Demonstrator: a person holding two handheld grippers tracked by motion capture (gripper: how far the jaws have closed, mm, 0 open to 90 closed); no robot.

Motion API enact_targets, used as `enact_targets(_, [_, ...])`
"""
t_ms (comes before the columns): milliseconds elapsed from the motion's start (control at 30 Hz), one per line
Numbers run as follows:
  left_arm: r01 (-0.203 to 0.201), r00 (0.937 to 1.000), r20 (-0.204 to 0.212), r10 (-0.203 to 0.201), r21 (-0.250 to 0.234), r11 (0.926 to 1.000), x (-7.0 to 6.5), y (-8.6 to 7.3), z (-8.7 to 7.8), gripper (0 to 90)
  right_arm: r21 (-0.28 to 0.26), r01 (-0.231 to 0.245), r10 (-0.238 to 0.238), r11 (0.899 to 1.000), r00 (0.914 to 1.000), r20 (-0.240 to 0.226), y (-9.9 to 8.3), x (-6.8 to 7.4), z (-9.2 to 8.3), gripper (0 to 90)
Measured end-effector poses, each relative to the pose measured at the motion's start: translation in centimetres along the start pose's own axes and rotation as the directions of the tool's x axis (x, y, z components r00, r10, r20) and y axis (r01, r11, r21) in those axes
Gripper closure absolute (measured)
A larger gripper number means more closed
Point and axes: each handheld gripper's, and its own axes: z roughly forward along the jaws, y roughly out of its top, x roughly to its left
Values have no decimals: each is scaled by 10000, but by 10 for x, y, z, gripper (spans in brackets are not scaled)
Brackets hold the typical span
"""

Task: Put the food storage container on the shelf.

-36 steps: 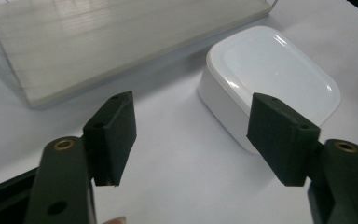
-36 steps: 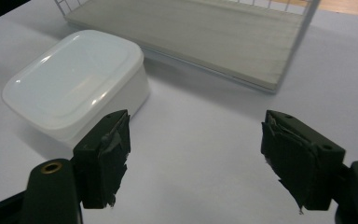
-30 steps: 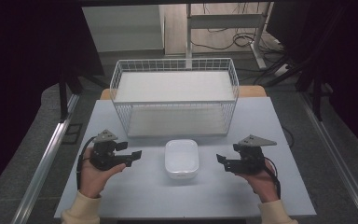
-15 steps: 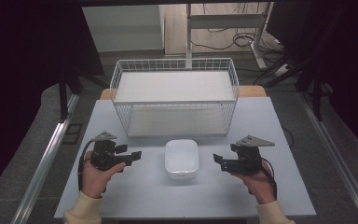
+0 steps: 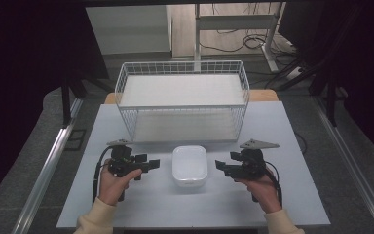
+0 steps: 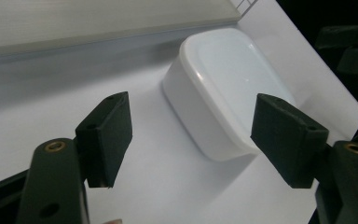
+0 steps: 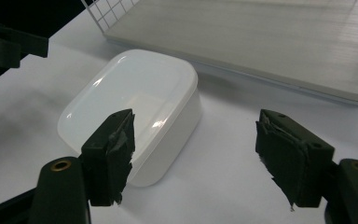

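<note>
High view: the white lidded plastic box (image 5: 189, 165) sits on the tabletop (image 5: 292, 146) just in front of the wire basket (image 5: 182, 100), between the left claw (image 5: 152, 164) and the right claw (image 5: 220, 166).

Left gripper view: jaws wide, empty. The box looks light, rigid and glossy, so probably slippery.

Right gripper view: jaws have just been closing but are wide, with nothing between them. Grip the box's opposite side walls below the lid rim.

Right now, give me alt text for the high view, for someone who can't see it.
A white lidded container sits on a pale table between two hand-held black tongs, the left tongs and right tongs each pointing inward at it with open jaws, not touching. Behind the container stands a white wire basket with a flat white board inside.
</note>
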Motion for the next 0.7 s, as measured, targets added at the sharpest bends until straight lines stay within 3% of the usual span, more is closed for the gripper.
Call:
enact_targets(33, [0,10000,0,0,0,10000,0,0,0,285,0,0,0,10000,10000,0,0,0,0,284])
enact_targets(67, [218,9993,320,-215,-102,9997,-1,1,2,285,105,-1,1,9999,10000,-25,0,1,4,289])
enact_targets(267, [364,9992,184,-365,84,9993,-1,3,13,291,238,-121,127,9996,9996,-265,2,5,10,300])
enact_targets(467, [812,9946,633,-824,218,9965,3,9,23,329,326,-450,465,9985,9978,-480,10,7,19,326])
enact_targets(567, [877,9938,662,-892,254,9958,7,11,27,333,367,-663,689,9971,9948,-756,12,7,31,335])
enact_targets(700, [942,9921,797,-973,417,9947,8,10,35,345,760,-614,682,9952,9935,-908,8,8,45,343])
